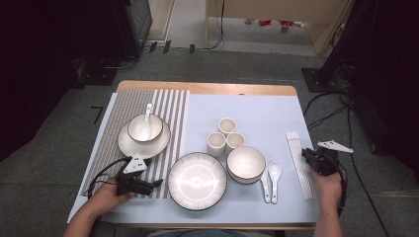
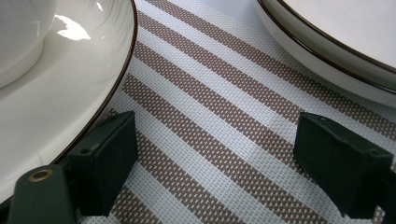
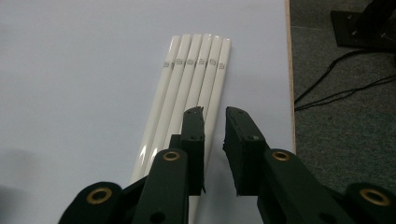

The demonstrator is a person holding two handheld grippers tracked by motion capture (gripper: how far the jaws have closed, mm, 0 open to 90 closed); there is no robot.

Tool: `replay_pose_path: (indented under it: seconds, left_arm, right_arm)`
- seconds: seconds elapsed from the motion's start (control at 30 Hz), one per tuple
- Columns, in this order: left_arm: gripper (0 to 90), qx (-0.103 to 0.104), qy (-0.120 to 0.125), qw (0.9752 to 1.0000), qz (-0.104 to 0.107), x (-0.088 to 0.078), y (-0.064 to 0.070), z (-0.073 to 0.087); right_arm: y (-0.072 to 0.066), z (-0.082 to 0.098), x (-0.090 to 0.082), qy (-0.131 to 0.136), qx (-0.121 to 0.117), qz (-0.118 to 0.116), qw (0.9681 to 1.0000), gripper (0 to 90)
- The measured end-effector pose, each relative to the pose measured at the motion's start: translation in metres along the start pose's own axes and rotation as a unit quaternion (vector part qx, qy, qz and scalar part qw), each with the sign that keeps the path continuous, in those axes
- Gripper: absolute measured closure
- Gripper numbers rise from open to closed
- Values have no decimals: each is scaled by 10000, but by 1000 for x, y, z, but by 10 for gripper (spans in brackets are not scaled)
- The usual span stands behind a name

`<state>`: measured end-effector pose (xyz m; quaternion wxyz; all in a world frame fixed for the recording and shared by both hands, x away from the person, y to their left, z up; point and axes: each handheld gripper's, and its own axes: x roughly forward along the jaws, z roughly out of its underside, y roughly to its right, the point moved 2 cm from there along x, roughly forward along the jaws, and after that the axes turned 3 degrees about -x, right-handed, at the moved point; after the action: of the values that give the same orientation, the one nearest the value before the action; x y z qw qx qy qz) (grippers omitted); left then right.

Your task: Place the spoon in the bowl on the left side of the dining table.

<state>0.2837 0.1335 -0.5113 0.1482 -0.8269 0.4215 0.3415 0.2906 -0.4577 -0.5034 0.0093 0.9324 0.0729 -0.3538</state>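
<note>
**Closing on the outermost chopstick**

My right hand-held gripper (image 3: 214, 114) sits low over the row of white chopsticks (image 3: 187, 93) at the surface's 3 o'clock edge. Its jaws stand nearly together, with the outermost stick (image 3: 217, 88) in the narrow gap between them; I cannot tell whether the pads press on it yet. I judge this to be the pick-up step: one stick being singled out of the row.

My left hand-held gripper (image 2: 215, 149) rests with jaws wide apart on the striped mat (image 2: 224, 93) at 8 o'clock, between the plate (image 2: 70, 107) carrying the bowl and the larger plate (image 2: 327, 56), holding nothing.

Next, I should squeeze fully on that stick, then lift straight up so its neighbours stay put.
</note>
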Motion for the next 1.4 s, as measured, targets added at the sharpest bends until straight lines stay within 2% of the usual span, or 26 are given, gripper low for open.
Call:
replay_pose_path:
  seconds: [0.47, 1.1, 1.4]
  left_arm:
    - [141, -4, 3, 10000, -4, 0, 0, 0]
    - [140, -7, 2, 10000, -16, 0, 0, 0]
    - [139, -14, -1, 10000, -27, 0, 0, 0]
  right_arm:
    - [0, 1, 2, -79, 23, -73, 9999, 823]
    - [3, 4, 3, -193, 204, -68, 9996, 833]
    - [6, 2, 5, -191, 169, -71, 9996, 841]
